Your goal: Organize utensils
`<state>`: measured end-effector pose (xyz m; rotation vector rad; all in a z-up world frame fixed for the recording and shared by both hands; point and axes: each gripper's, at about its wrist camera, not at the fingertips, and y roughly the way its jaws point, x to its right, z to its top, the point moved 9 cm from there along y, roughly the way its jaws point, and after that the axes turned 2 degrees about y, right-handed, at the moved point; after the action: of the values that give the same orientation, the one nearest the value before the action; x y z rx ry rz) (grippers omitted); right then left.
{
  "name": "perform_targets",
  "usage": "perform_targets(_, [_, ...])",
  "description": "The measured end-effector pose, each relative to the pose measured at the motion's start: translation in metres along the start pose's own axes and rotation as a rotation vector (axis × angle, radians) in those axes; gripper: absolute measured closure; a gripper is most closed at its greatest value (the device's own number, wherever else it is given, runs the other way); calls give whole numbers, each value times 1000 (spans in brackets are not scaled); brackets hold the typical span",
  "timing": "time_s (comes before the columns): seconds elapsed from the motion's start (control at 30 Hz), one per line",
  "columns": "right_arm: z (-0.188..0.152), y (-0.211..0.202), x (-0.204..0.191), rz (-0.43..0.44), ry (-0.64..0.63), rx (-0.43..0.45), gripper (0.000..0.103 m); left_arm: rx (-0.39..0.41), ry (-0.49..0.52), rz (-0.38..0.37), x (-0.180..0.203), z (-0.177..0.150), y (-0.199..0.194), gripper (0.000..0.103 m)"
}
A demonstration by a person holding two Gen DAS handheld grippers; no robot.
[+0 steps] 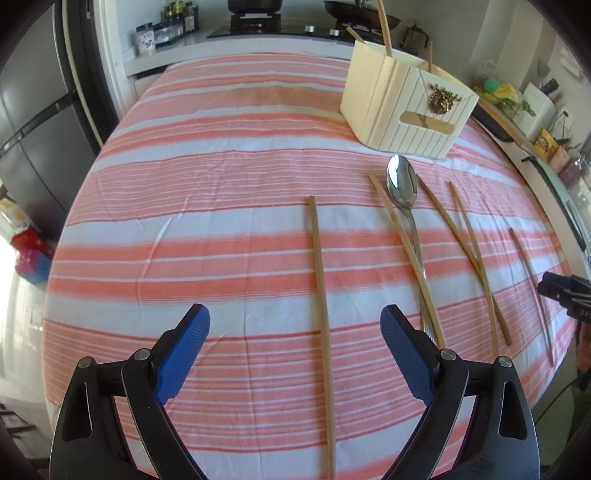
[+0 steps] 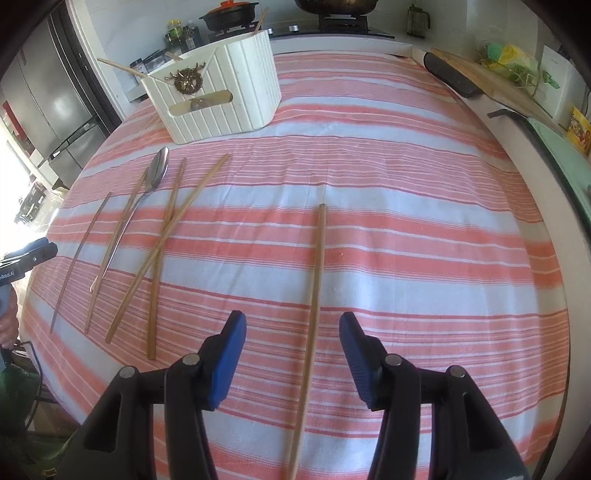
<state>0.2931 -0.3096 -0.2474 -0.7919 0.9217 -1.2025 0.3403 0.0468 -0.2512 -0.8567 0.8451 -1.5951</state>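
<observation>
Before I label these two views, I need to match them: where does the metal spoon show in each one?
Left wrist: the metal spoon lies right of centre, bowl toward the white holder.
Right wrist: the spoon lies upper left, bowl toward the holder.
Shared landmark: the white holder with the gold ornament.

A cream ribbed holder stands upright at the far side, with chopsticks leaning inside. A steel spoon lies flat near it, bowl toward the holder, among loose wooden chopsticks. One chopstick lies apart at left.
</observation>
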Motion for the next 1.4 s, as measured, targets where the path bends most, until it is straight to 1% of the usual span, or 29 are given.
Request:
perform_targets(0.1, [7,7,-1,-2,-5,-15,49,-36,6,9,1,1,17,16])
perform_targets(0.27, [21,19,7,11,29,-44,49,-59,71,68,3,11,36,21])
perform_targets(0.3, [23,22,9,9,31,-52,49,-65,79,68,3,13,39,22])
perform_targets(0.37, [27,29,10,-3,23,-71,49,-86,88,68,2,16,47,28])
perform_targets(0.43, [32,37,9,-20,-2,-88,49,-83,102,70,1,23,51,29])
perform_targets(0.5, [38,43,6,-45,-38,-93,49,-95,105,65,1,31,54,33])
perform_targets(0.53, [42,46,5,-57,-53,-96,49,-100,103,58,2,35,55,40])
perform_targets(0.57, [46,48,4,-71,-67,-98,50,-105,102,57,3,38,56,50])
perform_targets(0.6, [50,51,2,-87,-80,-103,52,-108,101,60,3,41,57,56])
perform_targets(0.63, [54,53,1,-103,-93,-108,54,-110,95,59,4,43,58,73])
perform_targets(0.67, [56,54,0,-115,-100,-108,62,-111,88,48,6,45,59,85])
perform_targets(0.7, [60,55,-2,-117,-101,-108,75,-110,86,45,8,47,60,89])
perform_targets(0.73, [62,56,-2,-118,-97,-108,80,-105,92,55,10,49,61,95])
perform_targets(0.8, [67,58,-1,-132,-91,-97,95,-83,105,85,12,52,61,98])
perform_targets(0.87, [72,59,-2,-127,-89,-84,96,-68,82,80,11,53,58,99])
perform_targets(0.93, [77,55,-4,-104,-77,-57,97,-31,48,53,10,56,44,99])
perform_targets(1.03, [85,29,-11,-66,-73,37,97,69,44,40,13,62,5,99])
perform_targets(1.27, [102,-71,-46,39,-113,274,97,297,73,-32,34,74,-108,99])
perform_targets(1.4, [106,-123,-63,72,-148,392,97,388,81,-70,40,79,-148,99])
